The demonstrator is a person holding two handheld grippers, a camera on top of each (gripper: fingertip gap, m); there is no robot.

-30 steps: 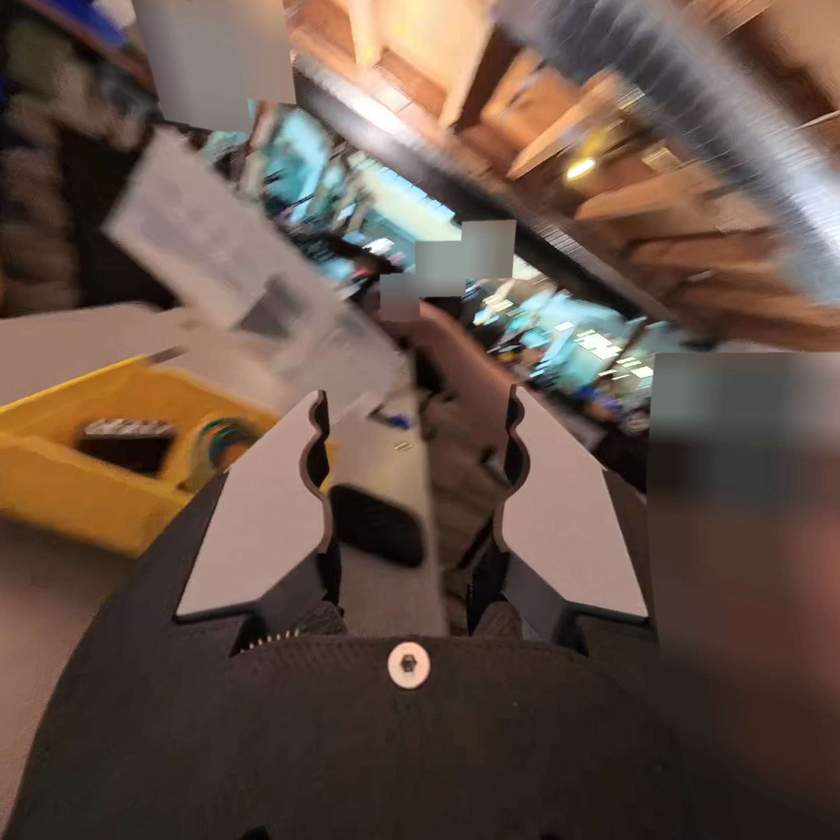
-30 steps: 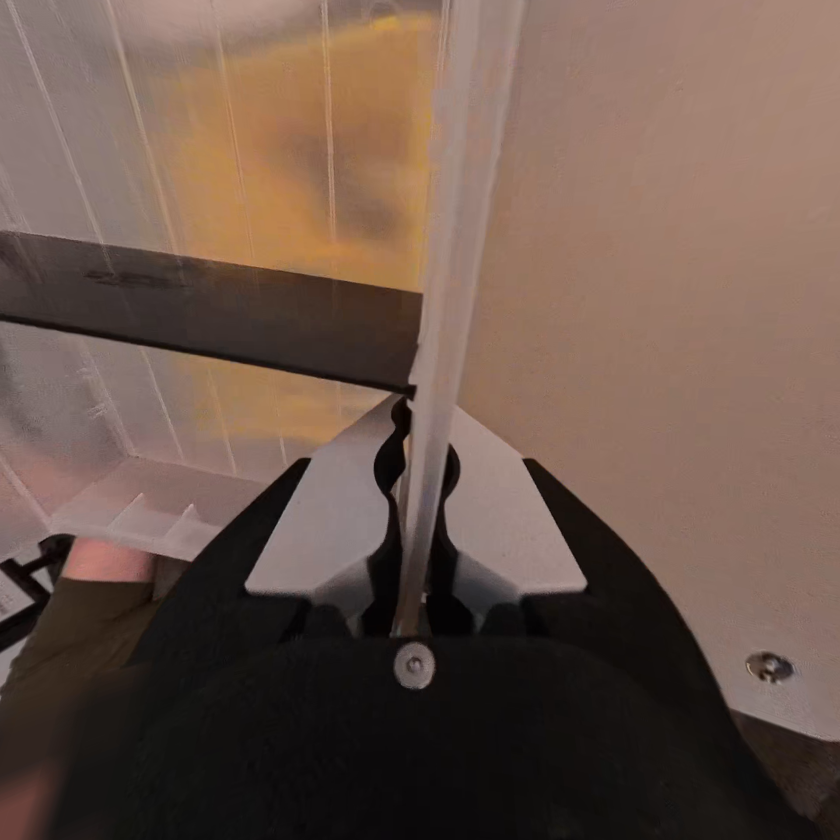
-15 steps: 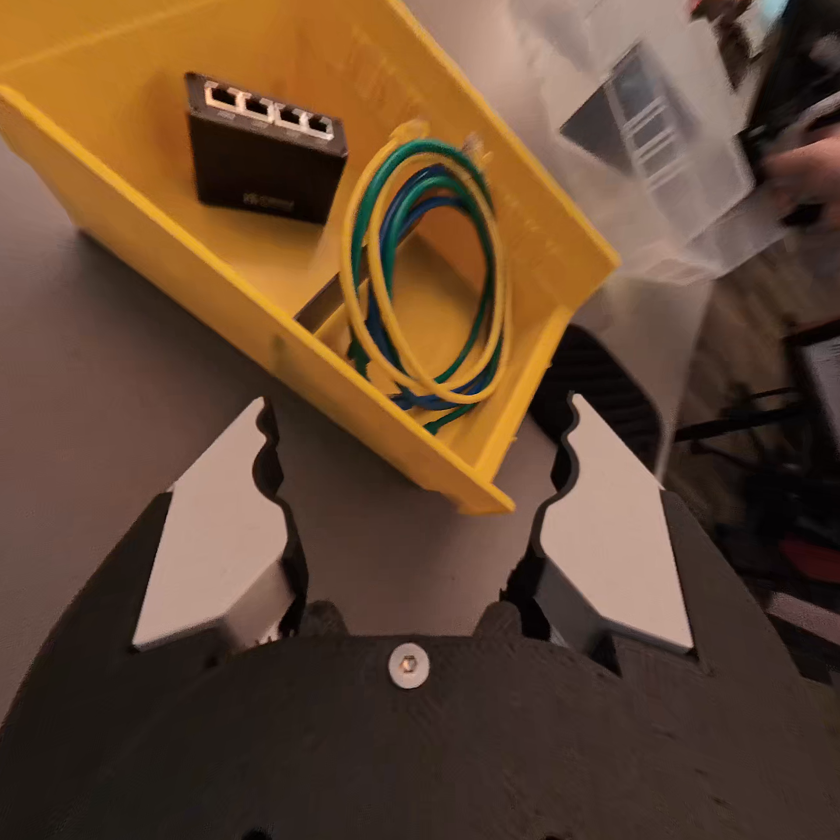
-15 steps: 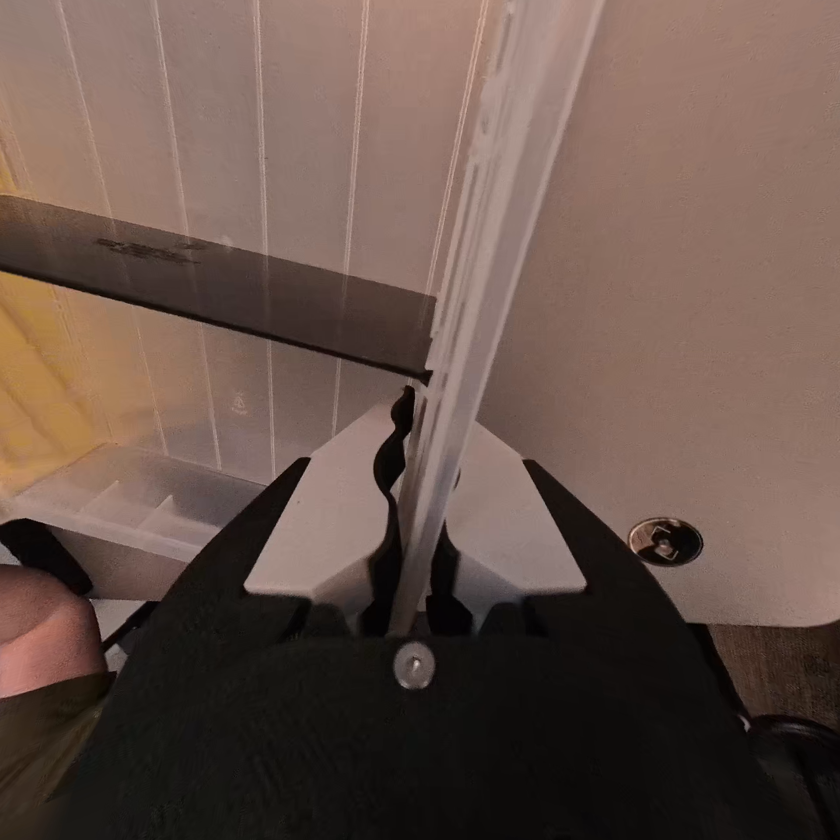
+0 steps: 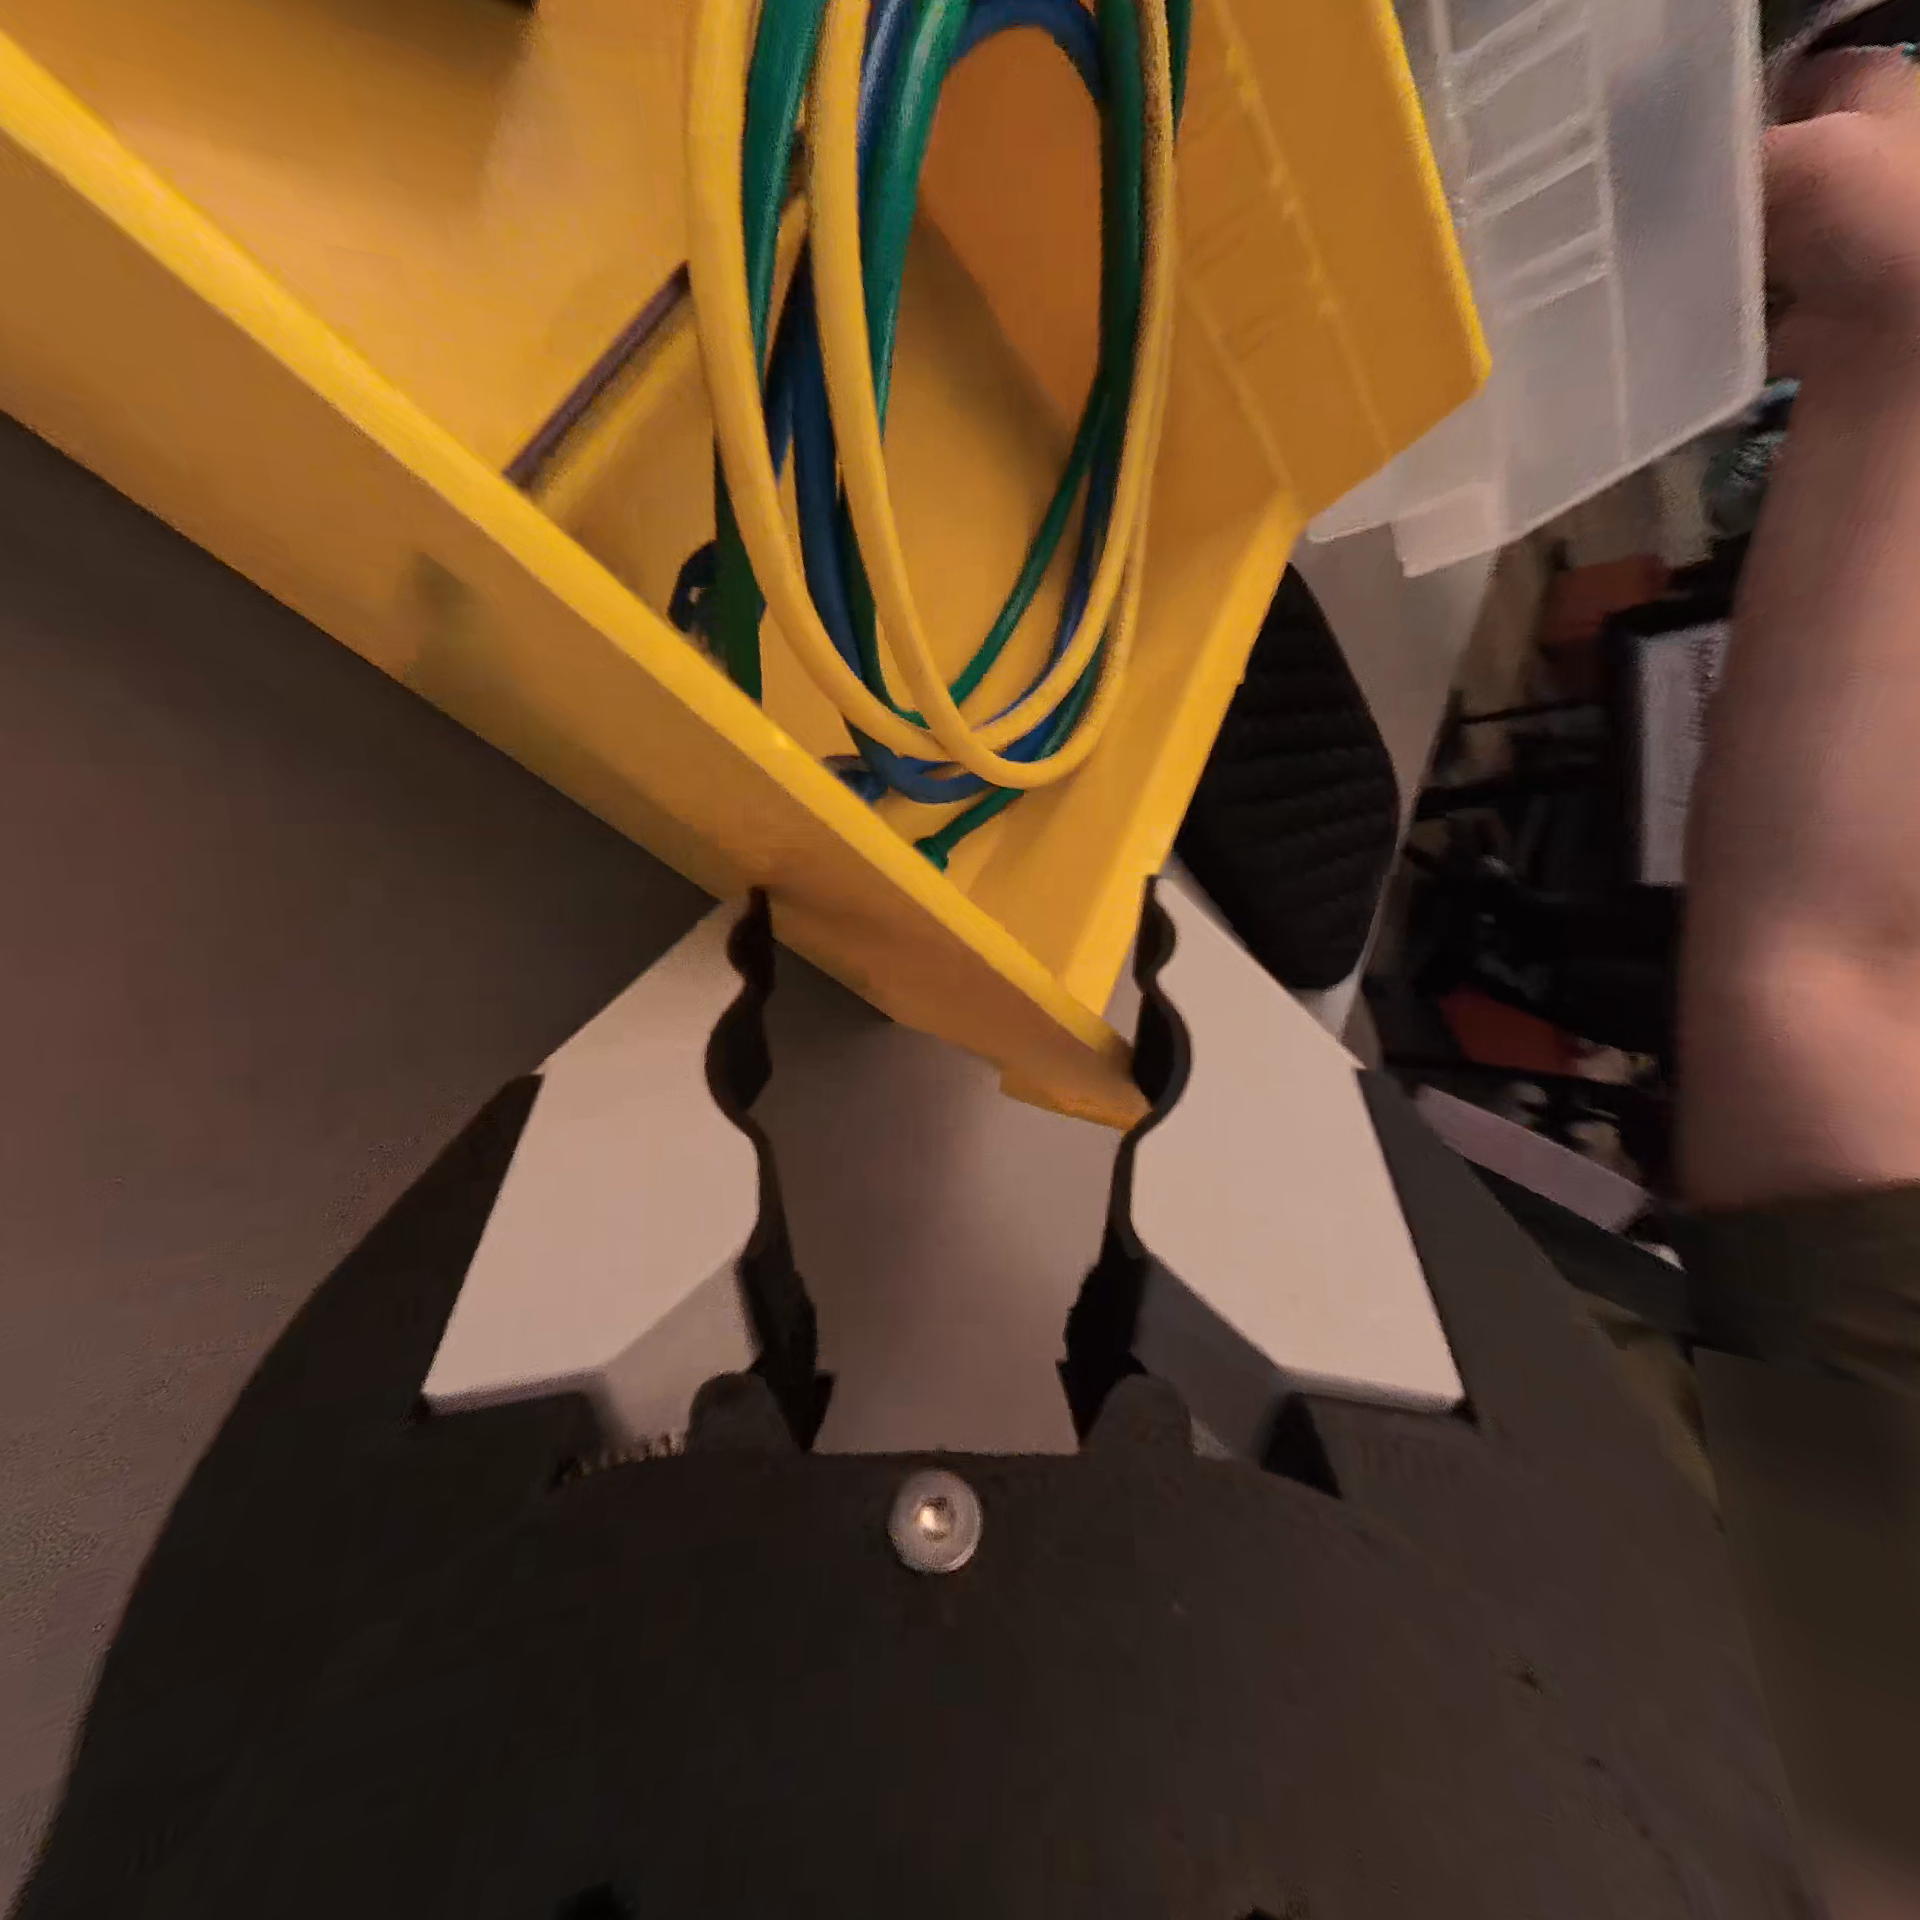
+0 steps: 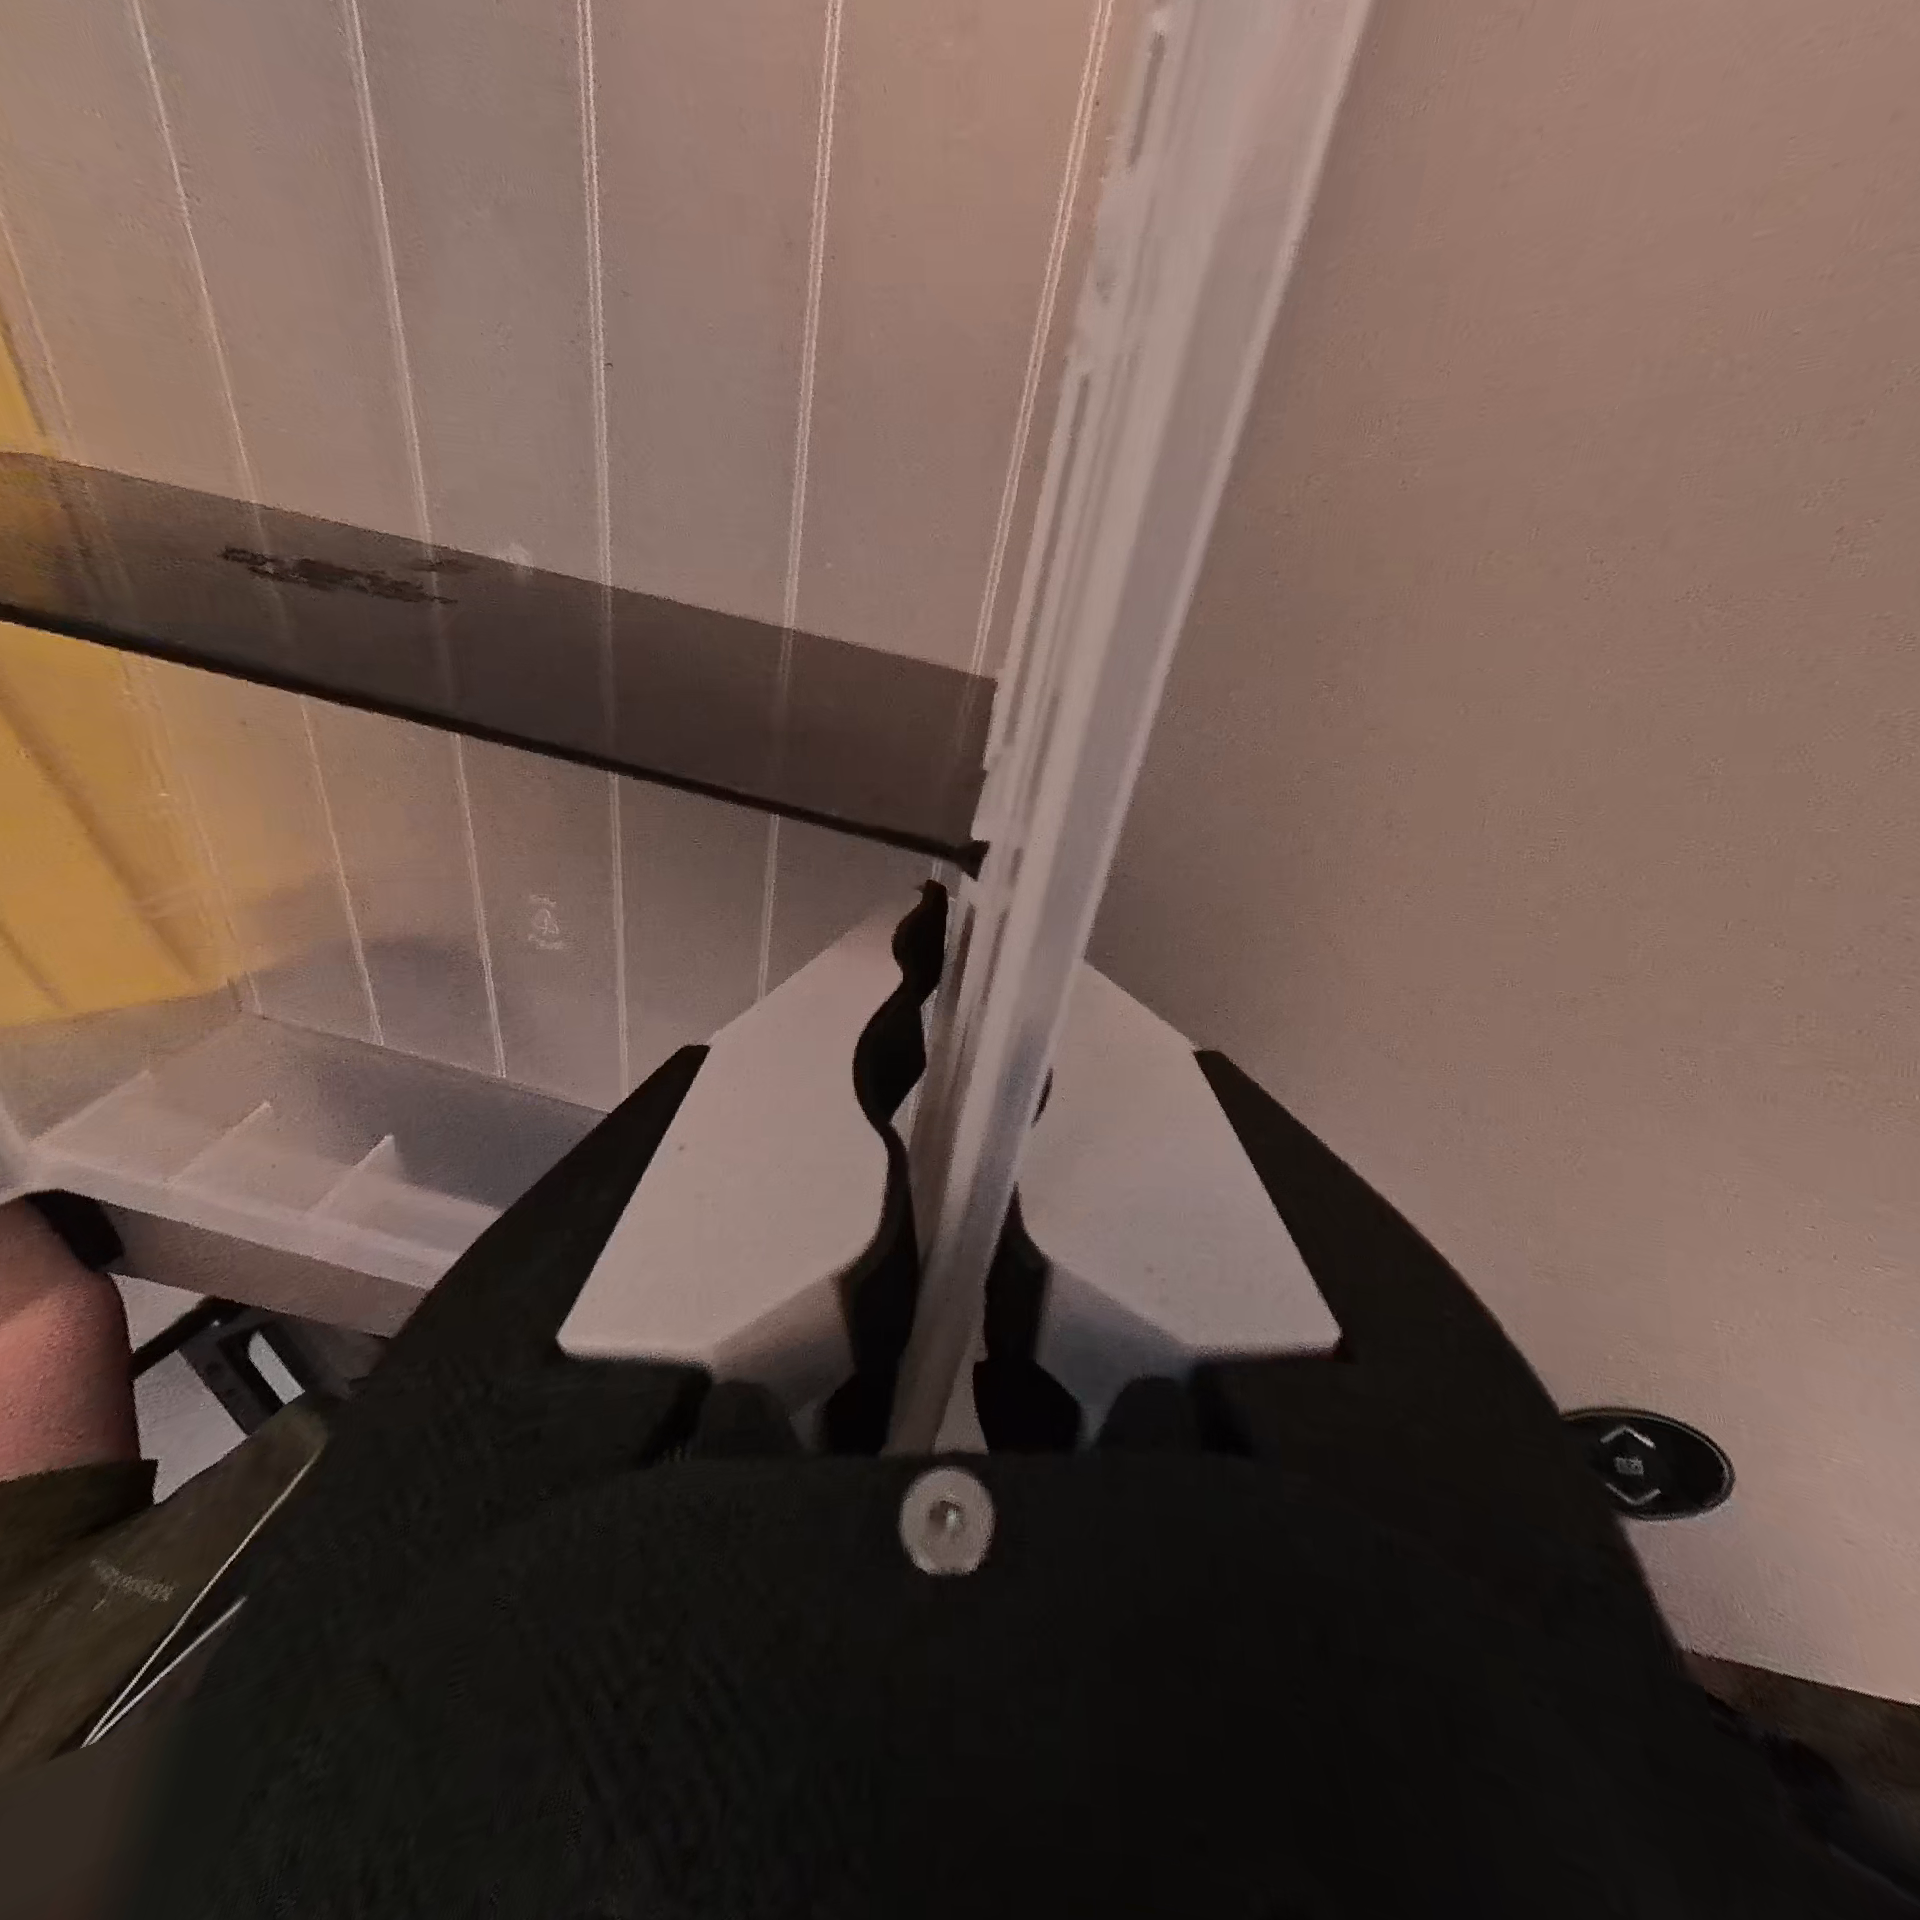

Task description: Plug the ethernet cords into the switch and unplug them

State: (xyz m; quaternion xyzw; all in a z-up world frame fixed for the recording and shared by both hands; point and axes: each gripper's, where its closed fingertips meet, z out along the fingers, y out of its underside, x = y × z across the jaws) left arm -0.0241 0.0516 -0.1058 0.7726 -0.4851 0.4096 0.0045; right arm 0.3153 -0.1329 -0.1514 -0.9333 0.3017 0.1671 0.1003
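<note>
In the left wrist view a yellow bin (image 5: 312, 343) holds coiled yellow, green and blue ethernet cords (image 5: 935, 416). The switch is out of view. My left gripper (image 5: 951, 899) is open, and the bin's near corner sits between its fingers, touching the right one (image 5: 1247, 1143). In the right wrist view my right gripper (image 6: 977, 914) is shut on the thin side wall of a clear plastic bin (image 6: 1091, 520). A black strip (image 6: 520, 644) crosses that bin.
The yellow bin rests on a grey table (image 5: 260, 935) and shows blurred through the clear bin (image 6: 83, 831). The clear bin (image 5: 1590, 260) and a person's arm (image 5: 1849, 727) are at the right. The white tabletop (image 6: 1558, 727) has a bolt (image 6: 1652, 1465) near its edge. The gap from one gripper's tips to the other's is roughly 40 cm.
The left gripper swung down from facing the room to the yellow bin, moved in on its corner and narrowed its gap. The right gripper kept its hold on the clear bin, which shifted slightly.
</note>
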